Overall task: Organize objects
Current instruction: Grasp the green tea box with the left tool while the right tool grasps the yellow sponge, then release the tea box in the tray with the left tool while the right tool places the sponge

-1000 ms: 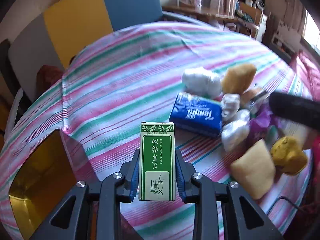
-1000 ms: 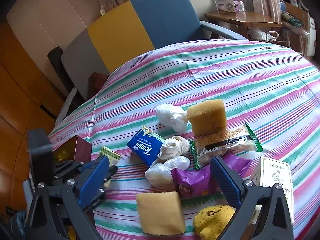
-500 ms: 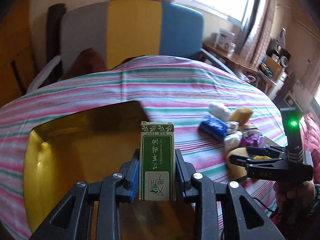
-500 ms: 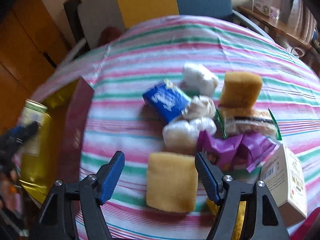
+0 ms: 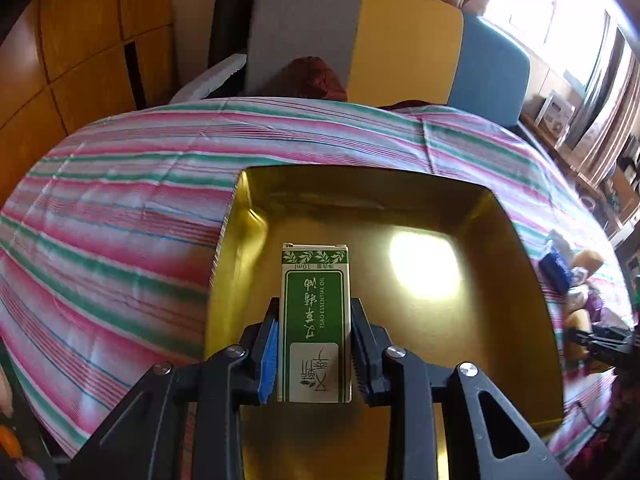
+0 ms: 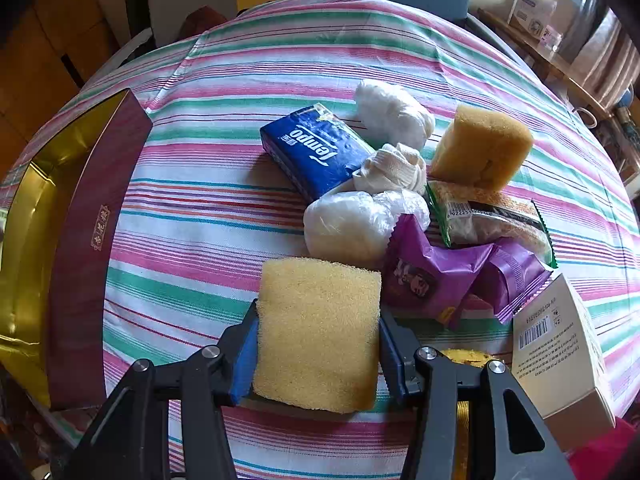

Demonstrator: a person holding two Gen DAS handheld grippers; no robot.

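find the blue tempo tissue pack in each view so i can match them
Left wrist: blue Tempo tissue pack small at the far right edge, past the gold box.
Right wrist: upper centre, on the striped cloth.
Shared landmark: the gold box, at the left edge here.

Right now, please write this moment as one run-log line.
left gripper: holds green box over gold tray | right gripper: fingers around yellow sponge

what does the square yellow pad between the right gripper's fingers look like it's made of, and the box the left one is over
Yellow pad: likely foam sponge, with a matte, porous, grainy surface. Box: probably card lined with glossy gold foil, given its mirror-like glare; metal is possible.
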